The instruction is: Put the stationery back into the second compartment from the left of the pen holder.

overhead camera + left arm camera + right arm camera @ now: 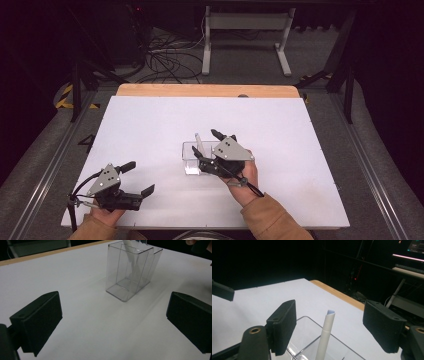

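Pen (325,337) stands tilted inside the clear box (192,156), released; your right gripper (329,325) gapes around its light, slick barrel — regrip mid-shaft.

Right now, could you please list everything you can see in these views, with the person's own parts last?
clear box: one, transparent, with compartments, mid-table by the right gripper.
white pen: one, upright and leaning in the clear box.
table: one, white top with a wooden far edge.
white frame: one, on the floor beyond the table.
cables: a tangle, dark, on the floor behind.
left gripper: open, near-left of the table.
right gripper: open, either side of the pen, not touching it.
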`<state>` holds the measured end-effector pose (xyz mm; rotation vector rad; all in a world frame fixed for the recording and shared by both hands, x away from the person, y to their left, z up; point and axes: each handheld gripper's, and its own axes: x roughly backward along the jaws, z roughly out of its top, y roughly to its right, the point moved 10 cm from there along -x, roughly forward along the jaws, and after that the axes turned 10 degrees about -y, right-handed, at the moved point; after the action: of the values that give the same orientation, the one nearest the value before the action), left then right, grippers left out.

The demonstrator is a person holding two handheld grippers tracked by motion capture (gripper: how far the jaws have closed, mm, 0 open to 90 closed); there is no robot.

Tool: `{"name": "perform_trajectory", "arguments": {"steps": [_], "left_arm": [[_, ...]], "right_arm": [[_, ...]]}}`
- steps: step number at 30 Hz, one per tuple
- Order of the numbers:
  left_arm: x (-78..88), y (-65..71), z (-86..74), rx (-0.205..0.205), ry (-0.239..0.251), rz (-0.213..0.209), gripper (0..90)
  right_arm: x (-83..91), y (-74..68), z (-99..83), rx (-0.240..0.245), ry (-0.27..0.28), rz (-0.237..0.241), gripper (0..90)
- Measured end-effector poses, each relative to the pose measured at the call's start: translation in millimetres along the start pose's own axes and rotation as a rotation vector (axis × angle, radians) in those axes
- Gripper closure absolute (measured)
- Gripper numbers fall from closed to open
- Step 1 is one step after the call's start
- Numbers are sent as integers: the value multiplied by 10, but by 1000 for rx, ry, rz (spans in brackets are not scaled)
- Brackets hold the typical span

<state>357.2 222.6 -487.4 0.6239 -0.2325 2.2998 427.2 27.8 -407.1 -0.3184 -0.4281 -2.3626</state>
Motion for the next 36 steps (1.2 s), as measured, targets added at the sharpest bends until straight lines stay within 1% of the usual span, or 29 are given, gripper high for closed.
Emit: {"name": "perform_trajectory", "arguments": {"steps": [6,9,12,13,17,22,26,28,33,36], "left_arm": [[19,-13,-3,0,1,6,11],[17,-18,-6,-1,-1,8,11],[29,-23,-1,-3,3,12,11],[32,-20,3,3,7,11,11],[28,-27,-2,-2,2,13,11],[27,-23,3,4,6,12,11],[30,-27,7,6,9,15,11],[34,-30,10,8,11,16,11],[38,-36,10,6,11,23,11],[43,-33,11,9,11,24,11]], "right_arm": [[106,16,106,4,6,43,275],[151,35,145,-6,13,65,275],[179,55,158,-8,13,72,276],[186,60,157,-9,11,77,276],[233,80,156,-12,10,93,276],[358,189,151,-18,19,76,276],[464,325,89,-27,10,67,265],[515,387,46,-38,-1,77,219],[645,534,-96,-46,-11,70,189],[718,604,-198,-53,-29,72,178]]}}
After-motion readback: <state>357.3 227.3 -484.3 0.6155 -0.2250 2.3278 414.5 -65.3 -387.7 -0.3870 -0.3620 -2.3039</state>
